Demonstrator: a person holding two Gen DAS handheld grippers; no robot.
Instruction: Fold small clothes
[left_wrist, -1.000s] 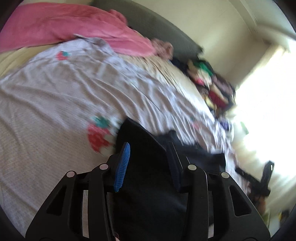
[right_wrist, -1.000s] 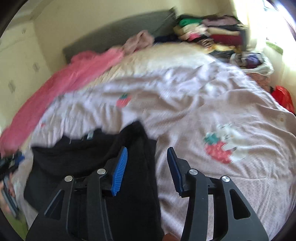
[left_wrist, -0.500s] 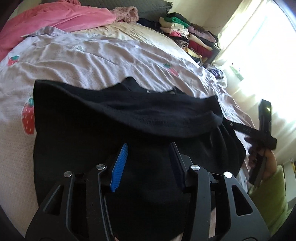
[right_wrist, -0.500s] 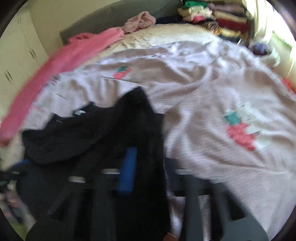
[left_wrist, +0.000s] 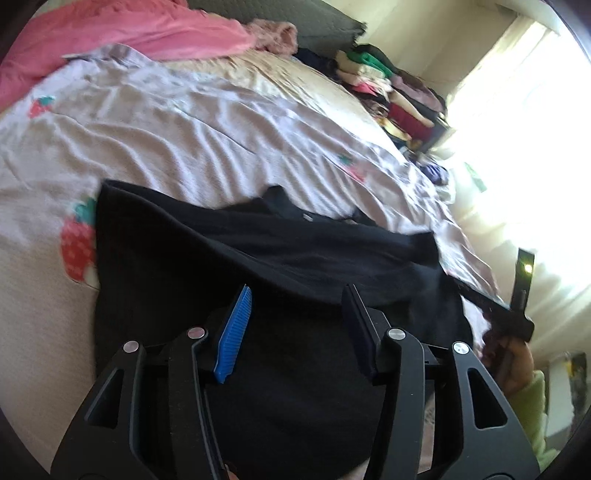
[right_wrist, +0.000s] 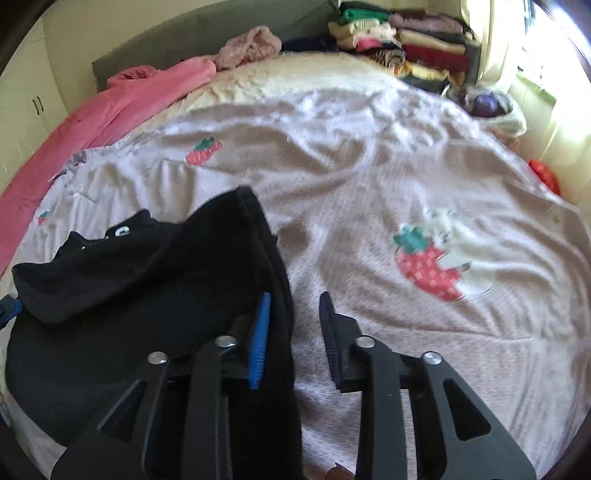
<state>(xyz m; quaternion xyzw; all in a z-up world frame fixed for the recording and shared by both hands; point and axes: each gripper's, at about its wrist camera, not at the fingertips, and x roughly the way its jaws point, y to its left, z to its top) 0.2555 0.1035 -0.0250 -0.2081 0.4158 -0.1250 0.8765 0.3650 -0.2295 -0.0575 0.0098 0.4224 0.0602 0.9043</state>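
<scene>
Bed (right_wrist: 369, 177): covered by a pale strawberry-print sheet (left_wrist: 207, 125), which serves as the folding surface; a pink blanket (right_wrist: 92, 122) lies along its far edge.
Stack of folded clothes (right_wrist: 406, 40): sits at the head of the bed by the window, well apart from the work, and looks like finished pieces.
Black garment (left_wrist: 258, 266): lies on the near part of the sheet, one flap already turned over onto the body, so a first fold looks done; its outline is still broad and uneven, so I judge further folds and squaring up remain, then a move to the stack.
Left hand-held gripper (left_wrist: 295, 314): over the middle of the garment, jaws apart and opening, cloth beneath them but nothing pinched.
Right hand-held gripper (right_wrist: 293, 321): at the garment's right edge, jaws opening; the hem sits between them, not pressed by the pads.
Stage: partway through this piece, between one fold and the next.
</scene>
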